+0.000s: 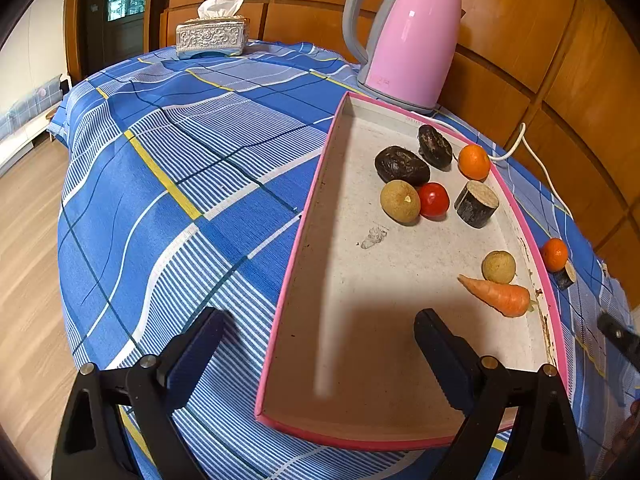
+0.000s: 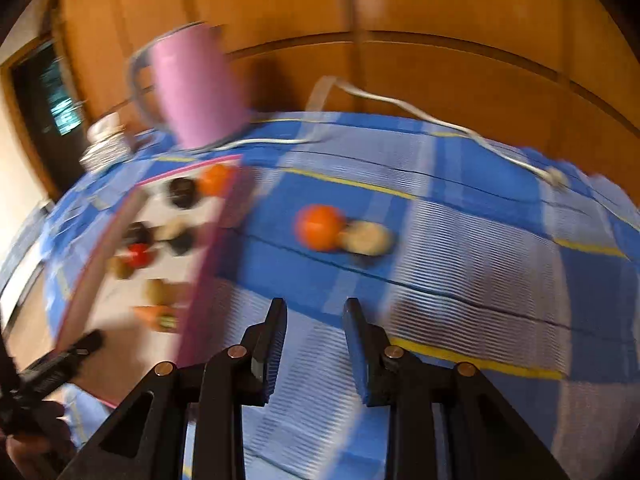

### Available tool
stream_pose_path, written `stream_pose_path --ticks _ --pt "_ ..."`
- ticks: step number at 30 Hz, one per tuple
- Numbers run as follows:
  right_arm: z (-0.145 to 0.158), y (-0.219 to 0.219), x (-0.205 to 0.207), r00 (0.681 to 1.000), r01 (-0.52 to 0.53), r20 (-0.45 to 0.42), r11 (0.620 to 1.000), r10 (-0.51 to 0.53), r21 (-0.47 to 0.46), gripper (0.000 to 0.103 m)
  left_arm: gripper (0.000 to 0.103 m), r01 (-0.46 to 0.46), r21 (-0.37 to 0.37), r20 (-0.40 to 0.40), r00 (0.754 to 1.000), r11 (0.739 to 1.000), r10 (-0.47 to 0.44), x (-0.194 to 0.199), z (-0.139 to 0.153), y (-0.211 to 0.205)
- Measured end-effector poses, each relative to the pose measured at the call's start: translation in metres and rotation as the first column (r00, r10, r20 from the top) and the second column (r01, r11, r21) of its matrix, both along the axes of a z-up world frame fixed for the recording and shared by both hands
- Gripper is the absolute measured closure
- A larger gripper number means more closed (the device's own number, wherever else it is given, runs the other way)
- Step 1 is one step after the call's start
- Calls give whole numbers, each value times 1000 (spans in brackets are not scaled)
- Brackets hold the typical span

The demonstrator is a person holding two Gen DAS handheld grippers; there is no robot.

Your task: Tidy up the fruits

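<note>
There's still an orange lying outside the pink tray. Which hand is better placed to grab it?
Probably the right. Its open tongs point at the orange on the cloth, while the left tongs hang over the tray edge.

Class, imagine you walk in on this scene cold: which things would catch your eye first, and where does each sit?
The pink kettle at the table's far edge draws the eye first, just behind the pink-rimmed tray. Inside the tray lie the produce pieces, among them a carrot near its right wall and a red tomato further back. On the blue checked cloth outside the tray sits an orange, ahead of the open right gripper.
</note>
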State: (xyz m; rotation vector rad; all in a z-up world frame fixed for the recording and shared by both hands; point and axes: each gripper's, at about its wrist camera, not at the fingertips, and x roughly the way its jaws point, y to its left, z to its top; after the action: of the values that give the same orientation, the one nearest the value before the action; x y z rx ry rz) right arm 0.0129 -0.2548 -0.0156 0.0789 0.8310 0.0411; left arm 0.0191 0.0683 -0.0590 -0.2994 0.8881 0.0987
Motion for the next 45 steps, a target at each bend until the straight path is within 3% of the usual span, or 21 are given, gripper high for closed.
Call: stream_pose_path --ticks 4,7,10,13,17,20,35,45 --pt "-5 -48 -15 986 163 -8 985 -164 -56 74 6 1 3 -1 1000 1000 -1 0 0 -1" --pt "-10 -83 -26 955 293 -16 953 -295 -81 74 6 1 6 -1 1000 1000 -1 0 0 -1" --pt "-15 -117 -39 905 421 -21 902 -425 -98 74 6 3 10 -2 1000 1000 -3 -1 -1 -1" --pt "-21 -146 -51 832 549 -16 827 -554 -119 74 6 5 15 -2 1000 1000 -5 -1 -1 -2" --pt "-27 -169 -59 763 639 -9 757 -646 -136 73 6 7 18 -2 1000 1000 -7 0 -1 -3" --pt "-32 -178 -64 734 672 -5 726 -680 -146 73 5 9 25 -2 1000 1000 -9 0 -2 -4" --pt "-41 -175 -65 723 685 45 707 -689 -174 68 4 30 32 -11 1000 999 -30 2 0 -4" --pt "-41 -177 -67 724 687 51 711 -688 -148 68 5 50 69 76 996 996 -56 -3 43 -2"
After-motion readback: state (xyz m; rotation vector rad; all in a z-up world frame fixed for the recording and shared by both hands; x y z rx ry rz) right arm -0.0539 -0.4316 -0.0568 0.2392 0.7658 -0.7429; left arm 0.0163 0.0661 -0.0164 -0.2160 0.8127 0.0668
